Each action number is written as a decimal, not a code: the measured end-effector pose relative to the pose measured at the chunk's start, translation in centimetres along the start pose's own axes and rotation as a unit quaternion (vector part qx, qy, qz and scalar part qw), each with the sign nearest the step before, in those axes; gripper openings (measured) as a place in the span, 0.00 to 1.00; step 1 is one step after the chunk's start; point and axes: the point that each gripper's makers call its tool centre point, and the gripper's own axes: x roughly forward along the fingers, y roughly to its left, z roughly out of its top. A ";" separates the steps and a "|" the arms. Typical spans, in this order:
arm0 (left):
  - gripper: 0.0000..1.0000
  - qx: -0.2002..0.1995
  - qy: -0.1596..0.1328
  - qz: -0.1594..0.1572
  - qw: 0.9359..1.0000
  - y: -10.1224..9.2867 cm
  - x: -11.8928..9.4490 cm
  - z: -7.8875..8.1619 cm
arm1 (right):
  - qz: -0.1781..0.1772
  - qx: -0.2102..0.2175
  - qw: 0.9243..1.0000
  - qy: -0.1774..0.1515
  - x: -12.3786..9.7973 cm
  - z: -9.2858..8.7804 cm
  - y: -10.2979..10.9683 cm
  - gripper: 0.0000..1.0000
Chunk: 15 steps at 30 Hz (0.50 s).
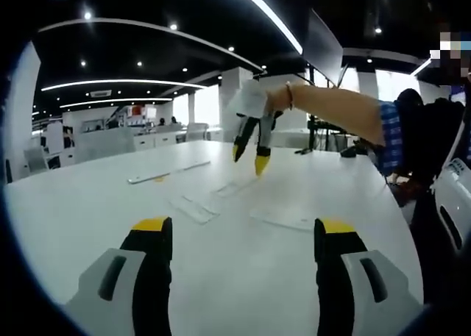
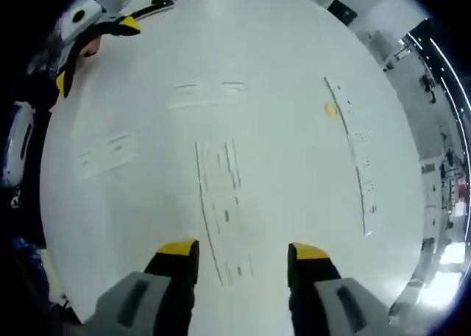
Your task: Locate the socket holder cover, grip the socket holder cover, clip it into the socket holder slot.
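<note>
Looks like I'm in a big open-plan office or showroom-type space. In my left gripper view there's a dark ceiling with long curved light strips sweeping across it, plus little round spotlights dotted around. At about 10 o'clock I can see rows of white desks and pale chairs, with white columns behind them around 12. The big white surface I'm working at is huge, like a meeting table. At 1 o'clock a dark monitor sits on a stand. My right gripper view shows more office gear past the surface edge at 3 o'clock, too blurry to name.
</note>
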 end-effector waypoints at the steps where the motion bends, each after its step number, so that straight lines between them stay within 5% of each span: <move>1: 0.78 0.001 -0.002 -0.001 1.000 -0.1 -0.1 0.1 | -0.006 0.009 1.000 -0.014 -0.1 0.2 -0.1 0.49; 8: 0.78 0.001 -0.005 0.001 1.000 0.0 -0.4 0.2 | -0.052 0.078 0.989 -0.113 -1.2 1.5 -0.9 0.49; 12: 0.78 0.001 -0.008 0.001 1.000 -0.1 -0.6 0.4 | -0.103 0.113 0.976 -0.154 -2.0 1.3 -1.7 0.49; 15: 0.78 0.002 -0.013 0.000 1.000 -0.2 -0.7 0.6 | -0.147 0.161 0.955 -0.203 -3.3 1.2 -3.2 0.50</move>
